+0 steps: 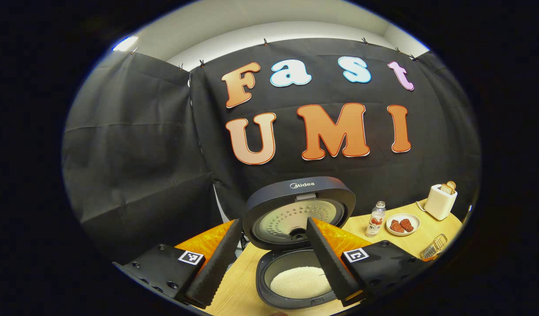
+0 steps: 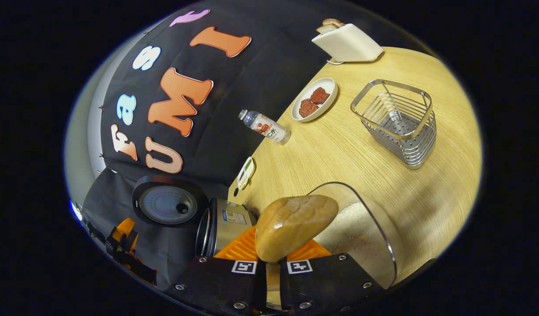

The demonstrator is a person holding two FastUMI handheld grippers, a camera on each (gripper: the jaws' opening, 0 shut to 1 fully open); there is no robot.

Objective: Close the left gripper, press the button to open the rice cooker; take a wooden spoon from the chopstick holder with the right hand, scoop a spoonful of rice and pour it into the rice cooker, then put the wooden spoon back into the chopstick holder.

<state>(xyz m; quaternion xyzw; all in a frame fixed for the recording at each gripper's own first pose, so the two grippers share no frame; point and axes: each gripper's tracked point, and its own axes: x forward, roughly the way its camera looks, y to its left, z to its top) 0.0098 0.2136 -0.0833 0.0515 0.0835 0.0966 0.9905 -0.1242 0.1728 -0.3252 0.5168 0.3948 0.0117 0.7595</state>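
Wooden tabletop (image 2: 339, 149) is carrying the rice jar (image 2: 361, 228), just ahead of the right claw (image 2: 271, 263) clamping the wooden spoon (image 2: 295, 226), while the left claw (image 1: 273, 259) is hanging open.

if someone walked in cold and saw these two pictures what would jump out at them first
In the left gripper view, the rice cooker stands dead ahead with its lid tipped up and white rice in the pot, framed by the left gripper with its fingers spread. In the right gripper view, the right gripper clamps a wooden spoon, whose bowl looms large over a clear container of rice. Behind it, the wire chopstick holder stands on the wooden table.
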